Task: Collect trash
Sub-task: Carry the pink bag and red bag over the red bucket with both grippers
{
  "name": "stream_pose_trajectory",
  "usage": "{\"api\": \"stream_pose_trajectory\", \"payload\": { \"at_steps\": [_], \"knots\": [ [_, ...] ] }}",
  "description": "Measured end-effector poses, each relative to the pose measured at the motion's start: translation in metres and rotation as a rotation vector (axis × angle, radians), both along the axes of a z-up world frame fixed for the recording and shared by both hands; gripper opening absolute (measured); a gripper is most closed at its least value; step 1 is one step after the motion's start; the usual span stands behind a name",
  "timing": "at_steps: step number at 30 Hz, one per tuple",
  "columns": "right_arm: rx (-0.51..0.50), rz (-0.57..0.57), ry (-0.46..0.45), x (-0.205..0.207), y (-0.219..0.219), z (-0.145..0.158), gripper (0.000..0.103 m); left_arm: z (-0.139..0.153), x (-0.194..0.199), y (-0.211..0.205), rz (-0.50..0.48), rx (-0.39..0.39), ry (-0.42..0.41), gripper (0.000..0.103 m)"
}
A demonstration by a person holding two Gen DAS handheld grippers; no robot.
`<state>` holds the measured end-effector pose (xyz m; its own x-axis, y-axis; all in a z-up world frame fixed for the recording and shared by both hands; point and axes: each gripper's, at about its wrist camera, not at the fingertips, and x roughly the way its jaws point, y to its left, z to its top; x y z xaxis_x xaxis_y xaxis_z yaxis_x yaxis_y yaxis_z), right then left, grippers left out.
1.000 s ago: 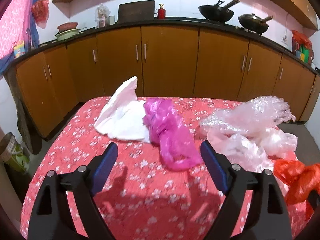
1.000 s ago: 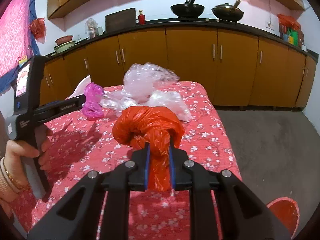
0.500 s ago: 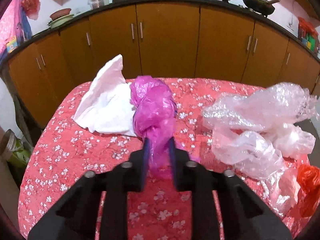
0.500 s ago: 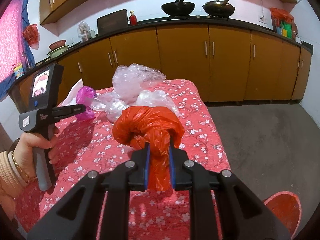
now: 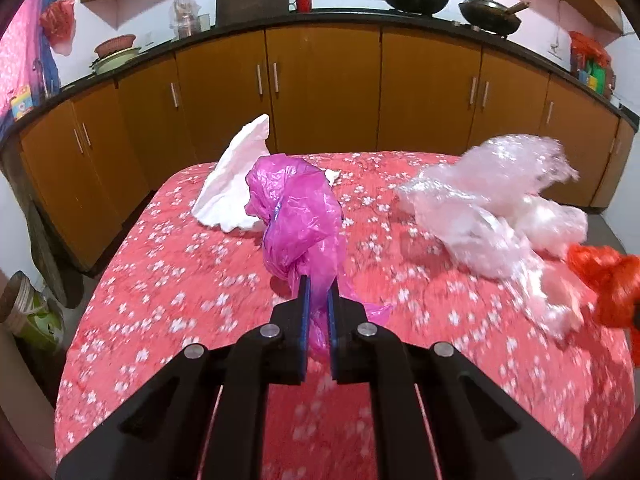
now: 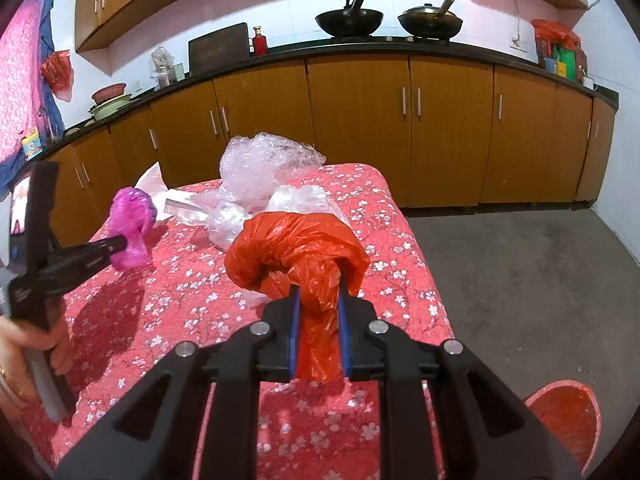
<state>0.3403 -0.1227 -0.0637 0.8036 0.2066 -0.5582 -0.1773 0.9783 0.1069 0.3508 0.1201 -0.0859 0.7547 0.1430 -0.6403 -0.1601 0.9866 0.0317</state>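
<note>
My left gripper is shut on a knotted magenta plastic bag and holds it above the red flowered tablecloth. It also shows in the right wrist view with the magenta bag. My right gripper is shut on a knotted orange-red plastic bag, which shows at the right edge of the left wrist view. A white paper sheet and a heap of clear plastic wrap lie on the table.
A red bin stands on the grey floor right of the table. Brown kitchen cabinets run along the far wall, with woks on the counter. A green container sits on the floor at the left.
My left gripper has closed on the magenta bag and lifted it off the cloth. My right gripper still holds the orange-red bag and has shifted a little.
</note>
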Motion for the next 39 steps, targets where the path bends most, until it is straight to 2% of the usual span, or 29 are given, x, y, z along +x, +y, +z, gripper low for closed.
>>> {"api": "stream_pose_trajectory", "payload": {
  "at_steps": [8,20,29,39],
  "knots": [
    [-0.006,0.010,-0.016,-0.011,0.007,0.010,0.017,0.011,-0.033,-0.001,-0.042,0.002,-0.029,0.008],
    [0.018,0.010,-0.041,-0.026,0.008,0.030,0.017,0.031,-0.059,-0.011,-0.078,0.015,-0.056,0.008],
    [0.033,-0.007,-0.081,-0.042,-0.011,0.046,0.017,0.048,-0.075,-0.044,-0.143,0.025,-0.078,0.008],
    [0.051,-0.060,-0.106,-0.059,-0.050,0.053,0.017,0.063,-0.087,-0.093,-0.230,0.033,-0.102,0.008]
  ]
}}
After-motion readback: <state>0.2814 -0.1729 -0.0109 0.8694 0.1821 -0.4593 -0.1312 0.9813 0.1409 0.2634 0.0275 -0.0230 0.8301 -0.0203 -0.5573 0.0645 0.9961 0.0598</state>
